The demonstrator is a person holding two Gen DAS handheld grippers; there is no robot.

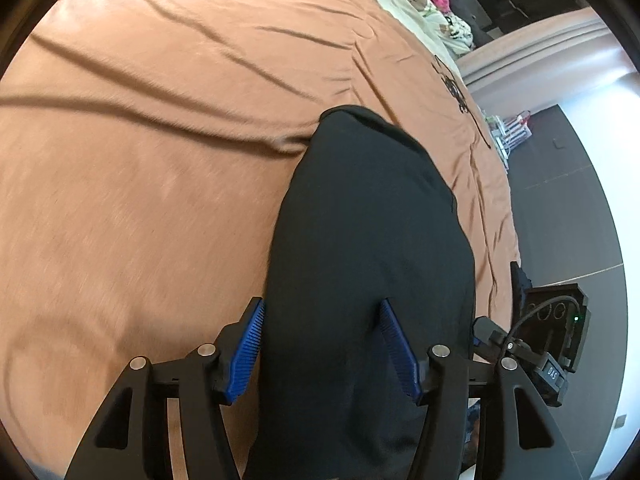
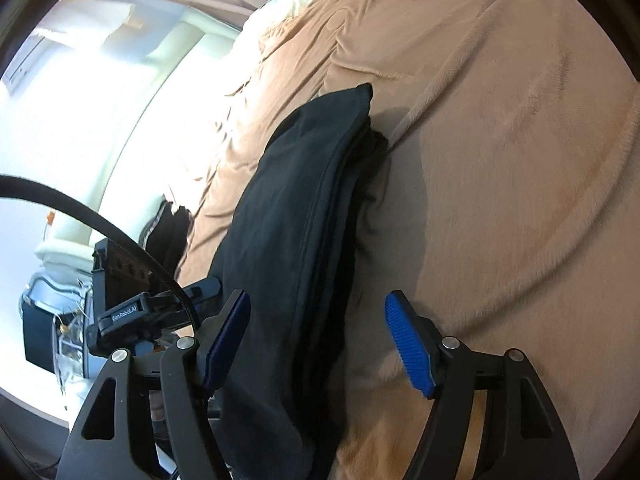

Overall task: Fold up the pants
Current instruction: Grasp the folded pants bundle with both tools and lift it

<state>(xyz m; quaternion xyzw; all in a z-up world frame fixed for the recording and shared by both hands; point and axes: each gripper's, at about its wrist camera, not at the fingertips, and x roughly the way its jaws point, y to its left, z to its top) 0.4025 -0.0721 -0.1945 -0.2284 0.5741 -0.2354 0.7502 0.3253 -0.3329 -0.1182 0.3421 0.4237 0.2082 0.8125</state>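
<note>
Orange-brown blanket point(image 1: 140, 200) covers the bed; black pants point(image 1: 372, 240) lie on it as a long folded strip running near to far. Left gripper point(image 1: 324, 344) straddles the near end, jaws apart, pads not pressing. Right gripper point(image 2: 320, 344) likewise spread, pants toward its left pad. Neither is clearly closer. Readable: "GenRobot.AI" on the other gripper's mount point(image 2: 124, 314).
</note>
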